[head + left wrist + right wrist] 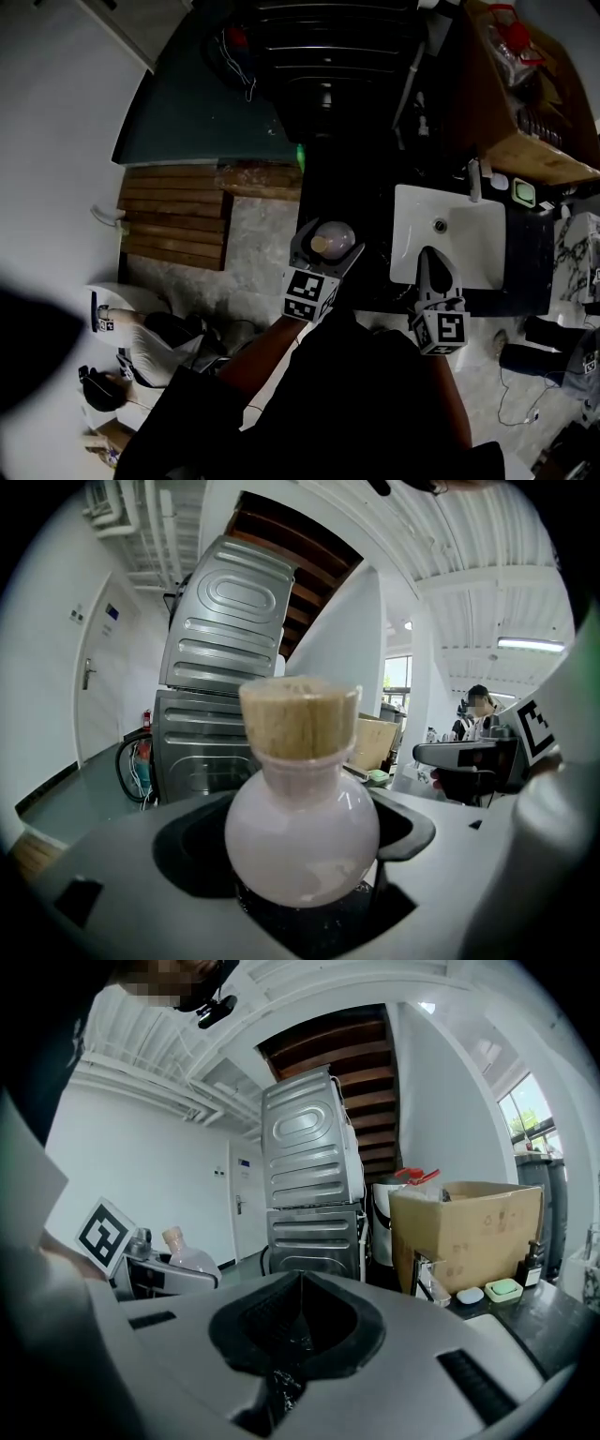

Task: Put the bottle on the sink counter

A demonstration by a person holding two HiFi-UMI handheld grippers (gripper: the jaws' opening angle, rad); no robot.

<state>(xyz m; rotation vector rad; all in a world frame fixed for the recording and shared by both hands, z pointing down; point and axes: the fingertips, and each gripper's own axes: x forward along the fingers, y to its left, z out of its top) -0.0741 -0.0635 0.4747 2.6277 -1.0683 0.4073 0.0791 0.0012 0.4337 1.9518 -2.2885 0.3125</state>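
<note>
Pink round bottle, cork stopper

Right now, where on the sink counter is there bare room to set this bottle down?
The dark counter strip left of the white basin looks bare, beside the bottle in the left hand-held gripper. Behind the basin is crowded: faucet, soap dishes, cardboard box.

Left gripper clasps the bottle — right gripper closed on nothing
</note>
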